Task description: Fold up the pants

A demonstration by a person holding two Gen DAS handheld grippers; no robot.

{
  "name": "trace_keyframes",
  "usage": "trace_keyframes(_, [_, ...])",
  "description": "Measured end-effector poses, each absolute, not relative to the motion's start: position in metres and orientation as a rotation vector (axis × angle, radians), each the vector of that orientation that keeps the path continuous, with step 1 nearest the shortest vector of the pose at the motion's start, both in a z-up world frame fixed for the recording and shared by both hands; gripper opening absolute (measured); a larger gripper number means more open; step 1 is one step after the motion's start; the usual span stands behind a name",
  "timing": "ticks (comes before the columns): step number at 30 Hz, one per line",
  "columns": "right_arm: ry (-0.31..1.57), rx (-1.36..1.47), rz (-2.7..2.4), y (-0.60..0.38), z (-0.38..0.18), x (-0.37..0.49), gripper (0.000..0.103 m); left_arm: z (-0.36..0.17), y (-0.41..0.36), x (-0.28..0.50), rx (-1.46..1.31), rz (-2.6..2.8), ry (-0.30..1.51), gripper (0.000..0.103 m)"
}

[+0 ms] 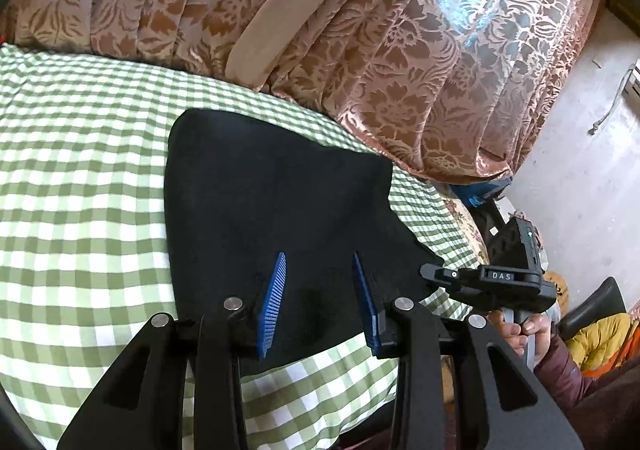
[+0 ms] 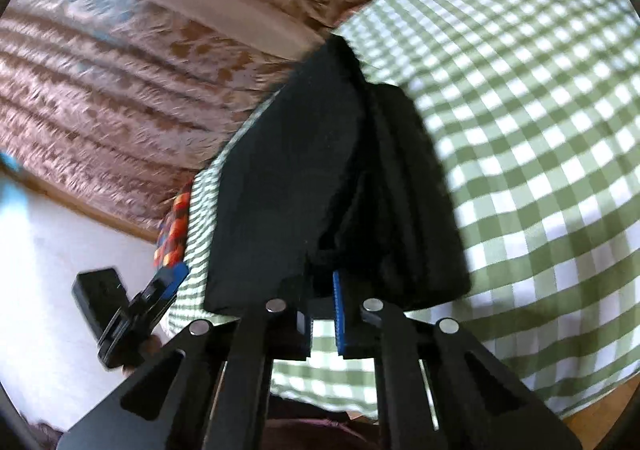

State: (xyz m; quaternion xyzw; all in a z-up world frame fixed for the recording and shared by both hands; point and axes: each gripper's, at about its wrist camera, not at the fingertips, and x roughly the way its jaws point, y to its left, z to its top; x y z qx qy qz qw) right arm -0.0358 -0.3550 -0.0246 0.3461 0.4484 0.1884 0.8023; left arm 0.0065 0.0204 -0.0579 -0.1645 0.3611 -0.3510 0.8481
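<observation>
Black pants are lying folded on the green-checked cloth covering the surface, near its edge toward the patterned brown curtain. Left gripper is angling downward over the near end of the pants, its blue fingers standing apart with nothing clamped; whether they are touching the fabric cannot be told. Right gripper is also pointing down at the near edge of the pants, fingers drawn together; the fabric is reaching their tips, but a grip on it cannot be confirmed. From the left wrist view, a hand in a dark maroon sleeve is wrapping the right gripper's handle
</observation>
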Motion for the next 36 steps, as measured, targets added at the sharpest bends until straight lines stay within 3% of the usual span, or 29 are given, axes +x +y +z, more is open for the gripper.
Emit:
trace_keyframes(3, [0.985,0.662,0.393,-0.356,-0.025,-0.046,0.006,-0.053,0.020,0.001,-0.330,-0.778,0.750,0.033])
trace_keyframes(9, [1.085,0.693,0.308,-0.360,-0.082,-0.040,0.006,-0.084,0.005,0.005,-0.263,-0.751,0.873,0.033])
trace_keyframes(14, [1.088,0.633,0.332,-0.357,-0.069,-0.038,0.008,-0.083,0.001,0.000,-0.230,-0.724,0.854,0.033])
trace_keyframes(16, [1.078,0.591,0.358,-0.357,-0.056,-0.040,0.017,-0.076,0.000,0.001,-0.211,-0.689,0.831,0.033])
trace_keyframes(18, [1.045,0.540,0.342,-0.358,-0.036,-0.039,0.039,-0.068,-0.001,0.002,-0.184,-0.634,0.800,0.033])
trace_keyframes(20, [0.991,0.478,0.291,-0.362,-0.018,-0.038,0.046,-0.061,-0.002,0.002,-0.147,-0.581,0.776,0.033])
trace_keyframes(22, [0.932,0.479,0.294,-0.358,-0.003,-0.029,0.047,-0.056,-0.005,0.003,-0.105,-0.532,0.755,0.033])
trace_keyframes(25, [0.880,0.475,0.273,-0.341,0.003,-0.004,0.056,-0.054,-0.010,0.005,-0.056,-0.470,0.748,0.033])
trace_keyframes(26, [0.876,0.487,0.270,-0.337,0.001,0.003,0.057,-0.055,-0.012,0.007,-0.045,-0.458,0.750,0.039])
trace_keyframes(36, [0.882,0.386,0.123,-0.296,-0.034,0.080,0.059,-0.068,-0.022,0.011,0.010,-0.352,0.791,0.041])
